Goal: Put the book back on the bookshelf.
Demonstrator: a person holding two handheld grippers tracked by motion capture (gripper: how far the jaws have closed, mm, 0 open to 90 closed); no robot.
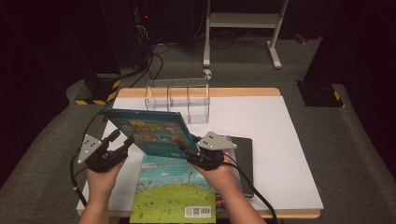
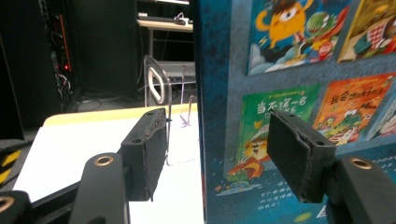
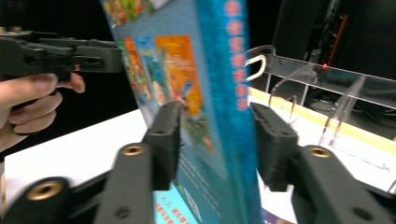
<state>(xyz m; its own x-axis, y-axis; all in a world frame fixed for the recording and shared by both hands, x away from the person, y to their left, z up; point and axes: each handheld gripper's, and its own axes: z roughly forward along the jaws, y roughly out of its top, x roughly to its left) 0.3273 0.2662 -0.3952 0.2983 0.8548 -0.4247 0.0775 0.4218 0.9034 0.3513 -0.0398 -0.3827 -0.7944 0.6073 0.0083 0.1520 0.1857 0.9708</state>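
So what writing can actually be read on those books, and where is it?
"当不了第一名": green thumbnail printed on the blue book, read with some doubt.
"我会…": orange thumbnail beside it; the rest is blurred.
Red characters on its spine: too blurred to read.
Green book: title and code labels too small to read.

White-topped table [image 1: 280, 140] under books [image 1: 173, 196], clear rack [image 1: 180, 100]
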